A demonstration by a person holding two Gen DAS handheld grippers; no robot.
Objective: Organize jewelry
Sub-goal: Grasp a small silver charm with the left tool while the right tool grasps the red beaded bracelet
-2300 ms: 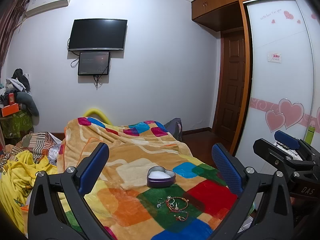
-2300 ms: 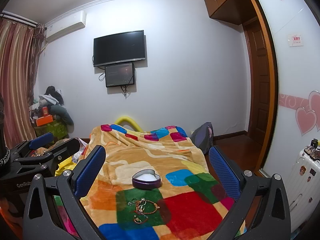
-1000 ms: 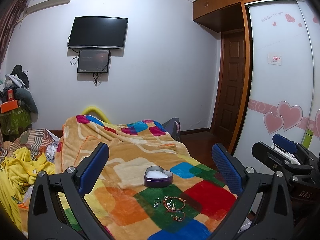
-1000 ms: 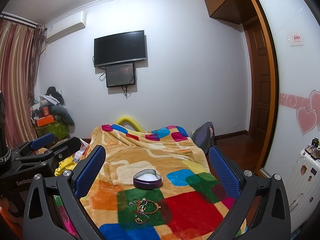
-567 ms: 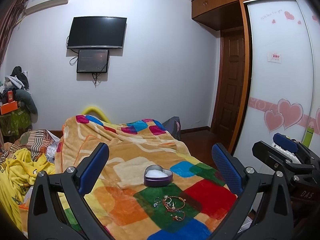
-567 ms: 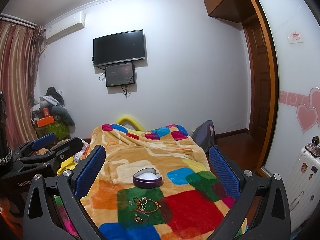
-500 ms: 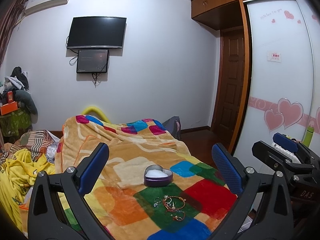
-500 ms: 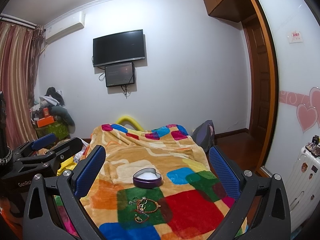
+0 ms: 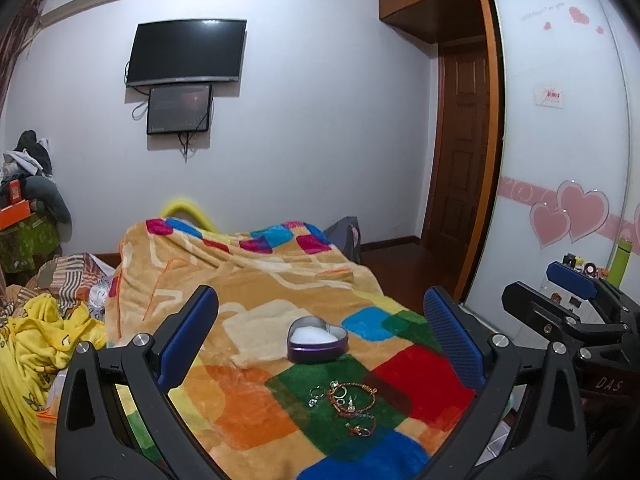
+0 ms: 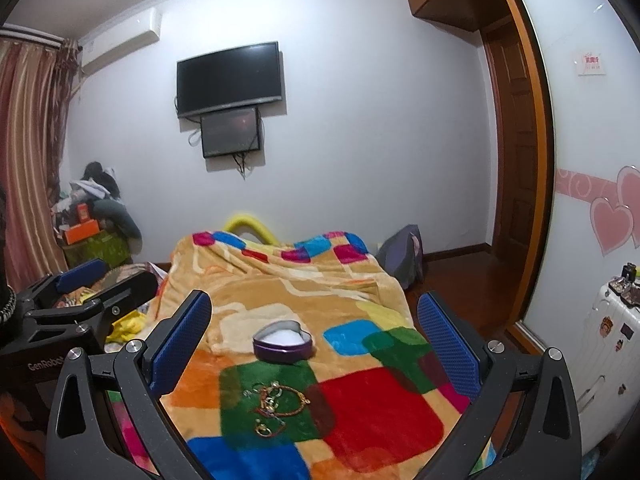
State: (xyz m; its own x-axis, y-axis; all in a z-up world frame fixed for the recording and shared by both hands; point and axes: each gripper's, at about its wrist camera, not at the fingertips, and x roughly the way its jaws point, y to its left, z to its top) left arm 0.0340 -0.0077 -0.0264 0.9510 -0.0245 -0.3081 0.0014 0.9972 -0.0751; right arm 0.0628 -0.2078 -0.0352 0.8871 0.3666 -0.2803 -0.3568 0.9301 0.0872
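A purple heart-shaped tin (image 9: 317, 339) with a white lining stands open on a colourful checked blanket (image 9: 424, 376) on the bed. It also shows in the right wrist view (image 10: 283, 341). A small pile of jewelry (image 9: 345, 402), rings and bracelets, lies on a green patch just in front of the tin, and shows in the right wrist view too (image 10: 276, 406). My left gripper (image 9: 320, 312) is open and empty, held above the bed short of the jewelry. My right gripper (image 10: 314, 312) is open and empty beside it.
A heap of yellow clothes (image 9: 36, 340) lies left of the bed. A wardrobe with pink hearts (image 9: 568, 216) and a white suitcase (image 10: 600, 368) stand at the right. A TV (image 9: 186, 52) hangs on the far wall by a brown door (image 9: 464, 148).
Both grippers have drifted only slightly; the view shifts a little. The tin and jewelry have not moved.
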